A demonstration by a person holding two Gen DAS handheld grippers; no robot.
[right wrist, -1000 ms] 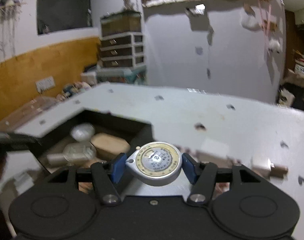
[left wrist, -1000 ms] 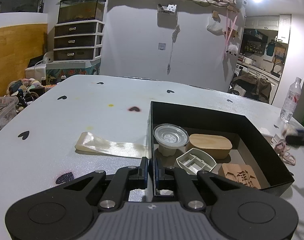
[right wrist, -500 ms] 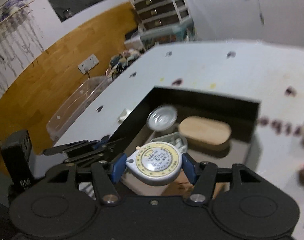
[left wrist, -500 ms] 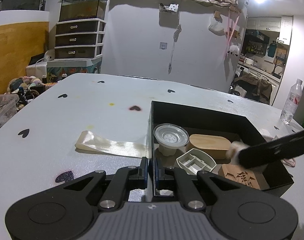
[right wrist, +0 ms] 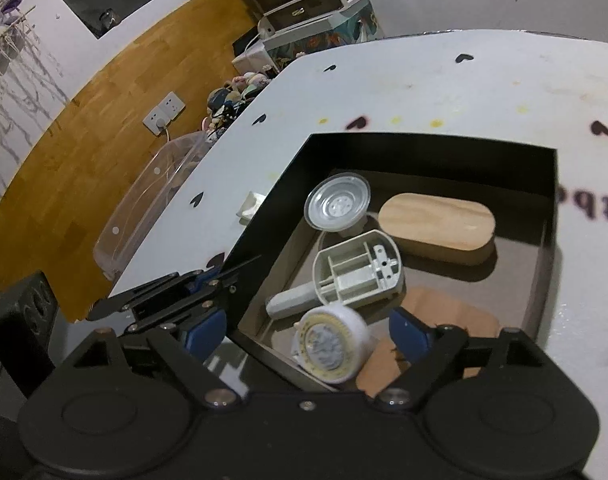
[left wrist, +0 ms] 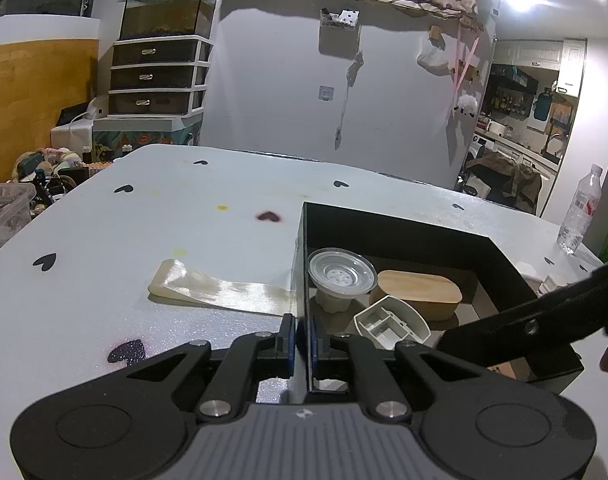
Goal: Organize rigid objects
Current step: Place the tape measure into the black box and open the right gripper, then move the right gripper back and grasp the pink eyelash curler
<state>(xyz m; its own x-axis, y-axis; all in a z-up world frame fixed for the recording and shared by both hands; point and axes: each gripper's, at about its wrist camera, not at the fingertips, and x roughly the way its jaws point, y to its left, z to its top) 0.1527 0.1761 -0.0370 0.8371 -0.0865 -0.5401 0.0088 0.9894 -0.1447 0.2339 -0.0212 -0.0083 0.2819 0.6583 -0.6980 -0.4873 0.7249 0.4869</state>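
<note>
Spreading apart, the jaws of the right gripper stand clear of the round white tape measure, which sits tilted between the blue pads with neither pad touching it, low inside the near end of the black box. The left gripper has its jaws pinched on the near wall of that box, one blue pad outside and one inside.

Inside the box, just beyond the tape measure, lies an open grey plastic casing with small compartments and a short grey stub sticking out toward the near corner. Past it a clear round lid rests tilted on a white cup, and beside these sits a rounded wooden box. A flat brown wooden piece lies on the box floor under the right pad.

The box stands on a white bench printed with small black hearts. A glossy cream strip lies on the bench to the left of the box, reaching its wall. A clear water bottle stands at the far right edge of the bench.
</note>
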